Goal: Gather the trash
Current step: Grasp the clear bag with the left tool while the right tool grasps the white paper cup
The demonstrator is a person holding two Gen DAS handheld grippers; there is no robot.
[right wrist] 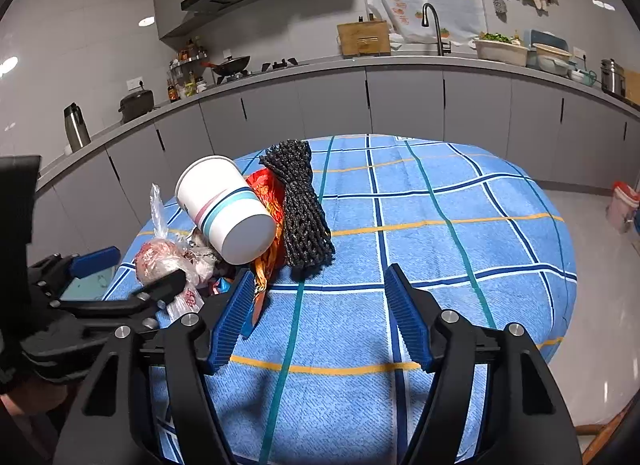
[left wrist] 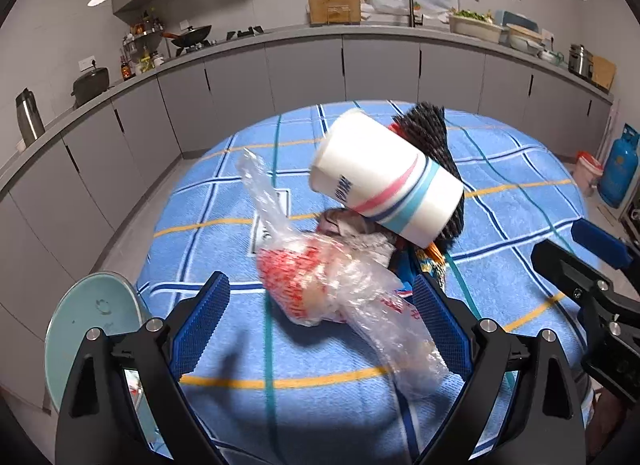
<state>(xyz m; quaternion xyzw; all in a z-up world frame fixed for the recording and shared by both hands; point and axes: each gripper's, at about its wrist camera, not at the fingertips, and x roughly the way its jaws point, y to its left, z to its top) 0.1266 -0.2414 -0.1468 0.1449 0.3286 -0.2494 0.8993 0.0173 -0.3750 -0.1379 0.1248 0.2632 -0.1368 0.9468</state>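
Lying between the left claw's [left wrist: 320, 329] wide-open jaws — a crumpled plastic bag [left wrist: 340, 297], ungripped.

A table covered by a blue plaid cloth [right wrist: 440, 201] fills the frame's centre. Heaped at its left are a white striped paper cup [right wrist: 226, 211], a black mesh net [right wrist: 302, 205], an orange foil wrapper [right wrist: 269, 193] and a crumpled clear plastic bag [left wrist: 332, 285].
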